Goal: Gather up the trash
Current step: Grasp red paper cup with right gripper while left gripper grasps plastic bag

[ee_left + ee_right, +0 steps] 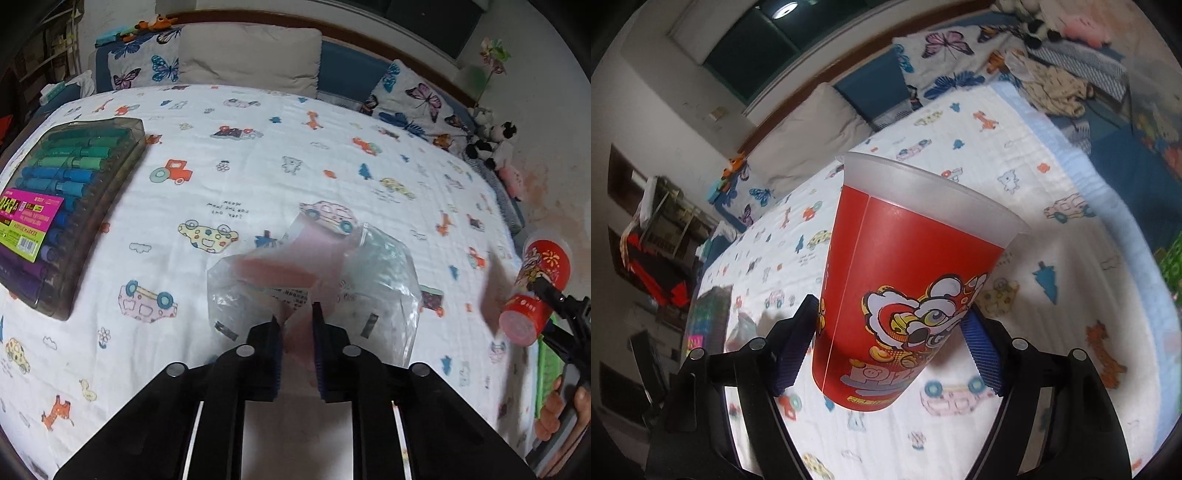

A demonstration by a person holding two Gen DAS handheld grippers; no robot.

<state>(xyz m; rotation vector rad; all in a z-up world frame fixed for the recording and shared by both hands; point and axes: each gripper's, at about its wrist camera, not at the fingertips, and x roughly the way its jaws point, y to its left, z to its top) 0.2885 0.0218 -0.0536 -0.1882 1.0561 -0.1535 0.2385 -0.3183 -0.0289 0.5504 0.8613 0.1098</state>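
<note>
Marker case (70,206): far left on the bedsheet (258,158), well apart from the bag.
Pillows (251,55): along the headboard.
Plastic bag (314,280): clear, crumpled, pinkish inside, mid-bed.
Left gripper (297,317): pressed together, pinching the bag's near edge.
Red cup (905,280): cartoon print, frosted rim, raised above the sheet at right.
Right gripper (890,332): spread wide, pads clamping the cup's sides.
</note>
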